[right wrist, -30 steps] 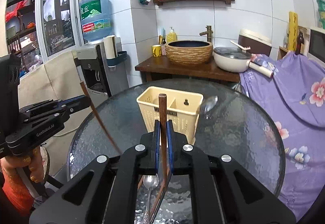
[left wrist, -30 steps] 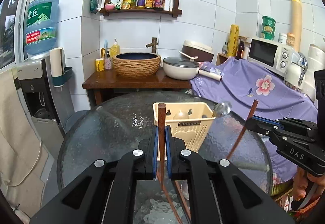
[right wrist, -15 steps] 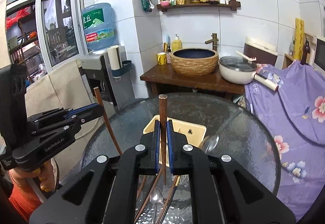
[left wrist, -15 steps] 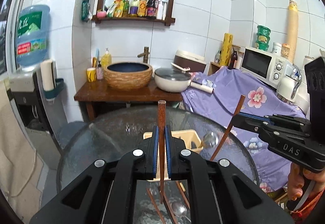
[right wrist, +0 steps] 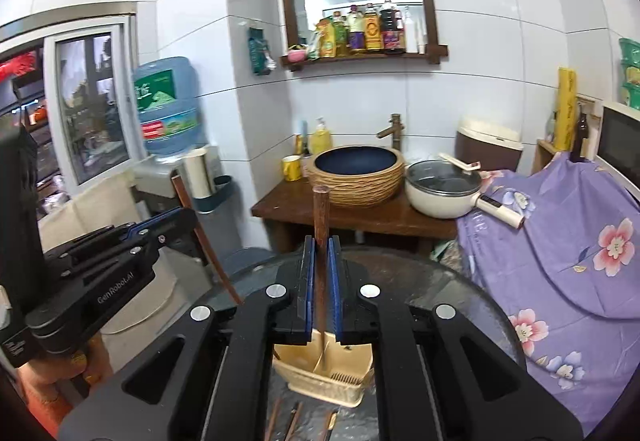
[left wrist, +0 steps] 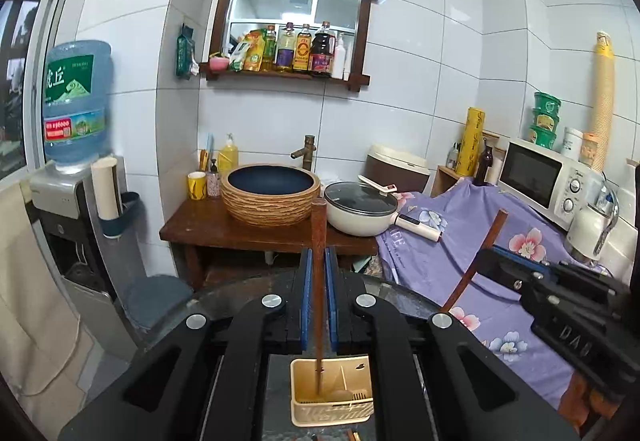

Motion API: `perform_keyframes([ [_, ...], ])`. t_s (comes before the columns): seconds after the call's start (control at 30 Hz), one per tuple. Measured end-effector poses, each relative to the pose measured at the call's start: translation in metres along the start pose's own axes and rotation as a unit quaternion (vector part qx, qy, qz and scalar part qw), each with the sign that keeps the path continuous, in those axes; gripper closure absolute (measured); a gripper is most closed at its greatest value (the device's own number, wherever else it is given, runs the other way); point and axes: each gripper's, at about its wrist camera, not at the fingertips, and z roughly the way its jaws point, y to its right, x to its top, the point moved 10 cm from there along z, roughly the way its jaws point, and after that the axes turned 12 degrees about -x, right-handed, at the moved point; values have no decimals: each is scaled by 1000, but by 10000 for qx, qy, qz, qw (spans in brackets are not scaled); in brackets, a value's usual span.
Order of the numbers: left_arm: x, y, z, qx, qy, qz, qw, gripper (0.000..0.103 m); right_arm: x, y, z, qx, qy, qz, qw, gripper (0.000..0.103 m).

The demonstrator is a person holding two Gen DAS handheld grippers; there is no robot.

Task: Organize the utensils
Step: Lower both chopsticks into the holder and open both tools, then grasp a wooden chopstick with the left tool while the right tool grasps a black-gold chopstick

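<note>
Both hand-held grippers had risen since the earlier frames, each carrying a brown chopstick up off the glass surface (right wrist: pixel 460 293), so that the cream utensil basket (left wrist: pixel 332 393), formerly ahead of them at mid-frame, now sat low between the gripper arms in both wrist views. The left hand-held gripper (left wrist: pixel 319 273) stayed clamped on its chopstick (left wrist: pixel 319 241), which stood upright with its lower end hanging over the basket's left compartment. The right hand-held gripper (right wrist: pixel 321 273) likewise held its chopstick (right wrist: pixel 321 225) shut between the blue pads, the tip appearing to hang near the basket's divider. More chopsticks (right wrist: pixel 294 421) remained lying on the glass just in front of the basket. Judging from this, the lift was done and lowering the pair into a compartment was the likely next step.
</note>
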Motion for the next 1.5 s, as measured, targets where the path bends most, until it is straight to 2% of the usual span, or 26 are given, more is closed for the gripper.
perform_keyframes([
  [0.1, -14, -2, 18, 60, -87, -16, 9999, 96, -15, 1, 17, -91, -76, -5, 9999, 95],
  [0.33, -74, -18, 57, 133, -554, -136, 9983, 96, -73, 5, 61, -217, -519, -50, 9984, 95],
  [0.5, -106, -31, 72, 111, -819, -260, 9962, 96, -97, 9, 77, -212, -704, -21, 9973, 95],
  [0.67, -124, -37, 82, 105, -987, -300, 9946, 96, -111, 10, 90, -194, -820, -7, 9964, 95],
  [0.9, -139, -35, 91, 43, -1132, -287, 9931, 97, -113, 12, 93, -295, -708, -110, 9970, 95],
  [1.0, -137, -34, 88, -32, -1076, -365, 9935, 96, -112, 12, 92, -244, -656, -104, 9975, 93],
  [1.07, -137, -31, 84, -46, -1057, -312, 9939, 89, -111, 13, 89, -341, -559, -175, 9977, 81],
  [1.1, -137, -30, 81, -64, -1036, -273, 9942, 85, -110, 13, 87, -364, -512, -210, 9978, 64],
  [1.13, -136, -28, 77, -84, -1010, -254, 9945, 75, -108, 13, 82, -422, -373, -254, 9981, 49],
  [1.17, -136, -27, 73, -96, -975, -254, 9949, 58, -105, 13, 76, -459, -233, -280, 9983, 48],
  [1.2, -135, -27, 65, -107, -875, -270, 9957, 49, -103, 13, 69, -468, -128, -310, 9983, 48],
  [1.23, -133, -28, 59, -95, -780, -287, 9965, 34, -101, 12, 61, -459, -3, -349, 9983, 48],
  [1.27, -132, -30, 51, -54, -666, -301, 9973, 25, -99, 12, 54, -455, 85, -367, 9983, 48],
  [1.3, -132, -32, 45, -15, -597, -300, 9978, 21, -98, 12, 43, -460, 212, -394, 9979, 45],
  [1.37, -135, -36, 31, 57, -513, -256, 9983, 10, -98, 11, 25, -458, 436, -461, 9969, 34],
  [1.4, -140, -39, 24, 125, -523, -219, 9983, 8, -99, 11, 15, -482, 558, -493, 9961, 28],
  [1.5, -159, -45, 11, 242, -633, -129, 9976, 7, -118, 7, -14, -424, 726, -549, 9949, 25],
])
